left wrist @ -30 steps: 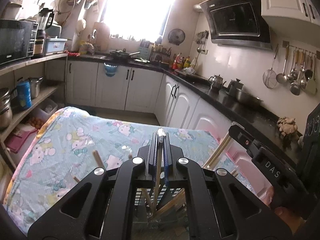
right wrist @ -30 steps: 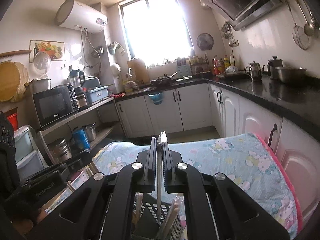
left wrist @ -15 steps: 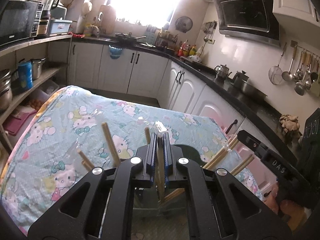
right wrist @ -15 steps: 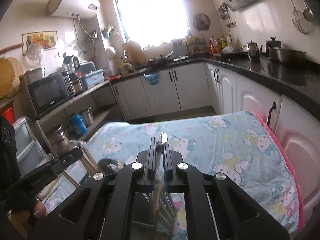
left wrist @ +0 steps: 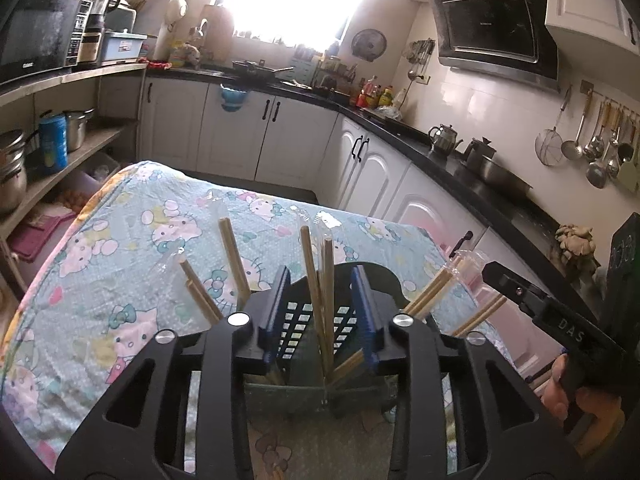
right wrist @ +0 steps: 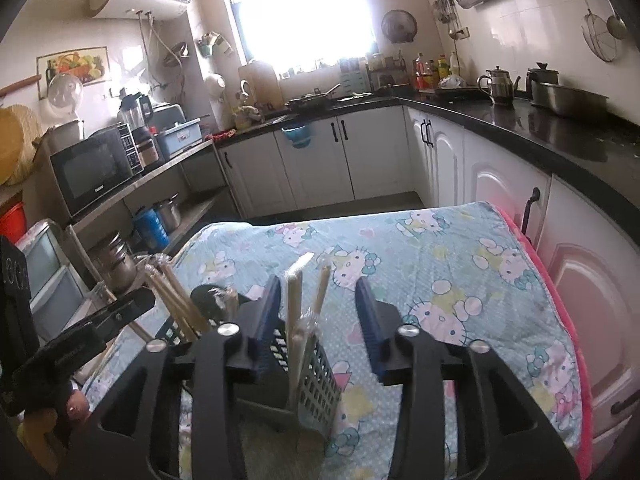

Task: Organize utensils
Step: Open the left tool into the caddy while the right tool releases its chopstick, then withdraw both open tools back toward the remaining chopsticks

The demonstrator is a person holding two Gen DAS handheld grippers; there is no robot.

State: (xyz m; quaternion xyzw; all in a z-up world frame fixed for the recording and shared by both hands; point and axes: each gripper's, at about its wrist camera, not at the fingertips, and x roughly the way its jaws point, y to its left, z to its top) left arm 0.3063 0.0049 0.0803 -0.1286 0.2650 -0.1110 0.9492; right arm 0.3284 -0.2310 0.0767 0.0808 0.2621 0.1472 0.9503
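Observation:
A dark slotted utensil holder [left wrist: 296, 320] stands on the Hello Kitty cloth right in front of both grippers. Several wrapped wooden chopsticks [left wrist: 316, 280] stand in it, some leaning left [left wrist: 232, 252] and some right [left wrist: 432, 292]. My left gripper [left wrist: 320, 292] is open, its blue pads either side of the upright chopsticks and not touching them. In the right wrist view my right gripper [right wrist: 318, 308] is open over the holder [right wrist: 316, 376], with a wrapped pale utensil [right wrist: 294, 300] standing between the pads. The other gripper shows at the edge of each view [left wrist: 560, 320] [right wrist: 80, 332].
The table with the Hello Kitty cloth [left wrist: 120, 264] stretches ahead and to the left. White cabinets under a black counter [left wrist: 460, 168] run along the right with kettles and pots. Shelves with a microwave [right wrist: 92, 168] and pots stand on the left.
Both grippers were shut on chopstick packs above the holder; both have opened. The packs now stand loose in the holder. Both views tilted down and closer to it.

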